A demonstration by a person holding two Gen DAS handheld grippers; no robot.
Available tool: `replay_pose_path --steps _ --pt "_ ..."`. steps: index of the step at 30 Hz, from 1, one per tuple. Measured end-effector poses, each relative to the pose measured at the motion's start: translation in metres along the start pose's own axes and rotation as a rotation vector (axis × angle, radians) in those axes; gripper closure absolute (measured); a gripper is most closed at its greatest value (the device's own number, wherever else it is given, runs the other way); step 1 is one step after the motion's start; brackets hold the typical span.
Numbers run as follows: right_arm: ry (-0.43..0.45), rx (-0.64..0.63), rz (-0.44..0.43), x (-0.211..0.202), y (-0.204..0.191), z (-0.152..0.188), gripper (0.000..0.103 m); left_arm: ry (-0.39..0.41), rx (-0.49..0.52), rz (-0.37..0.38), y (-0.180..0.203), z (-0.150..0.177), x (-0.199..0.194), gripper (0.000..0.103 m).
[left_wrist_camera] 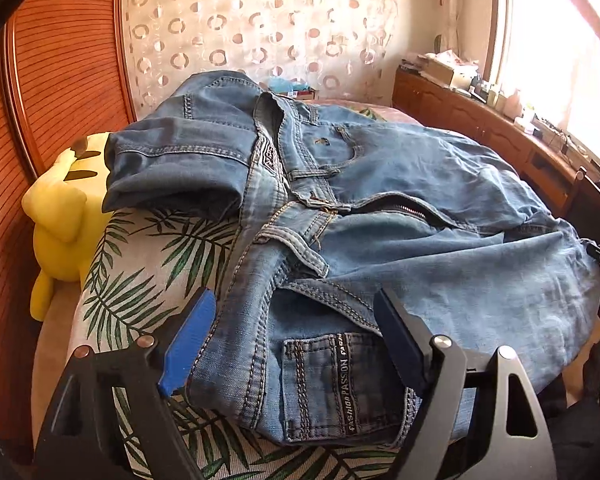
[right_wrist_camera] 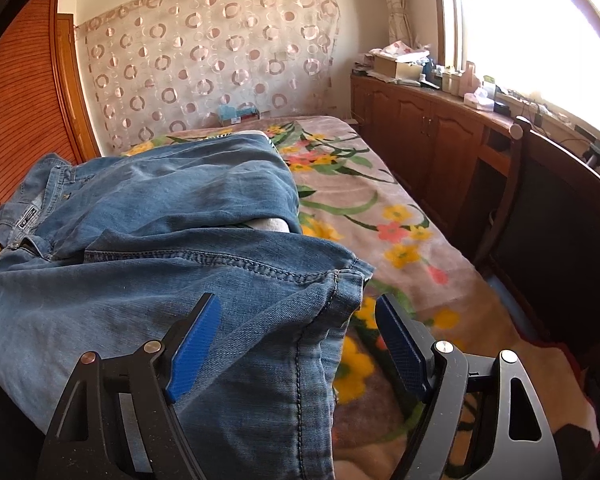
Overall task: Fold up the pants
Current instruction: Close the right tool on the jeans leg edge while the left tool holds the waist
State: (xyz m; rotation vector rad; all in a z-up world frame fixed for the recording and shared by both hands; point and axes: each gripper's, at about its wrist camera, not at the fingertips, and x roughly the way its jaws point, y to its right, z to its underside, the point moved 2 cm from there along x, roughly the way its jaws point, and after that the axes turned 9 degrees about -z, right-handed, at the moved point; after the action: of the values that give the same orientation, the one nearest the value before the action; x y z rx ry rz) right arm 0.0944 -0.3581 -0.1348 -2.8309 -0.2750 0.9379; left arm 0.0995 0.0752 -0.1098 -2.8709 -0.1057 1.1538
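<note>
The blue pants (left_wrist_camera: 380, 208) lie on a bed (right_wrist_camera: 400, 232) with a flower blanket, right under both sets of jaws. The left gripper (left_wrist_camera: 296, 344) and right gripper (right_wrist_camera: 296, 344) have jaws wide apart, holding nothing. A yellow plush toy (left_wrist_camera: 64, 216) sits far left of the left jaws.

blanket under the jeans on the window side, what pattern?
Floral: yellow and pink flowers with green leaves on a beige blanket. Shows best in the right wrist view.

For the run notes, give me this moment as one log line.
stage: between grasps | left gripper: open over waistband end of jeans | right gripper: open at leg hem | jeans: on bed, nothing gripped
</note>
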Motion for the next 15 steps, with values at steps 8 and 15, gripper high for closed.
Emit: replay_pose_path --steps 8,15 --pt "-0.059 0.025 -0.046 0.008 0.001 0.003 0.044 -0.036 -0.019 -0.034 -0.015 0.012 0.004 0.021" --pt "-0.038 -0.046 -0.026 -0.003 -0.007 -0.002 0.090 -0.075 -0.033 -0.055 -0.031 0.028 0.007 0.021"
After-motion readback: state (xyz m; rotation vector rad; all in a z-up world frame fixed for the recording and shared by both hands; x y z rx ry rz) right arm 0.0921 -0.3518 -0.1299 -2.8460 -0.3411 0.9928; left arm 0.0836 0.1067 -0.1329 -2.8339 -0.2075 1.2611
